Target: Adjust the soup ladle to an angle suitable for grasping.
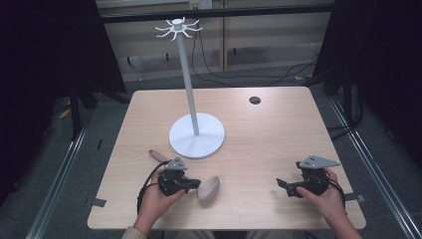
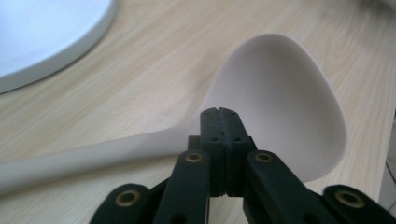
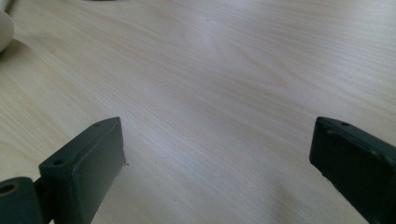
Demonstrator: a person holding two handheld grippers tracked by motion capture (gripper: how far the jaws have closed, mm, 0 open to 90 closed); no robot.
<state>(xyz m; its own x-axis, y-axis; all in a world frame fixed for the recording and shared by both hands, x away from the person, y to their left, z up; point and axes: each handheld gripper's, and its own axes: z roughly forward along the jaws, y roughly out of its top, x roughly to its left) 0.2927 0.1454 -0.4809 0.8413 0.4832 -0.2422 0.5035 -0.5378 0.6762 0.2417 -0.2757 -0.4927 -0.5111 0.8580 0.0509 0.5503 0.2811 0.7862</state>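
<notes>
Left gripper [image 2: 219, 112]: jaws fully together, tips meeting right at the neck of the ladle [image 2: 280, 102], where handle joins bowl. Whether they actually pinch it can't be told — the jaw bodies hide the contact spot, and no gap or ladle material shows between the pads. In the high view the gripper body and left hand [image 1: 159, 194] cover the mid-handle; only the wooden handle end and the pale bowl stick out either side. Ladle lies on the table [image 1: 259, 134] near the front edge, just in front of the white stand's [image 1: 196, 134] round base. Base edge is cut off at the top left of the left gripper view. Right gripper [image 1: 286, 186]: jaws wide apart, holding nothing, over bare tabletop, well apart from the ladle.
</notes>
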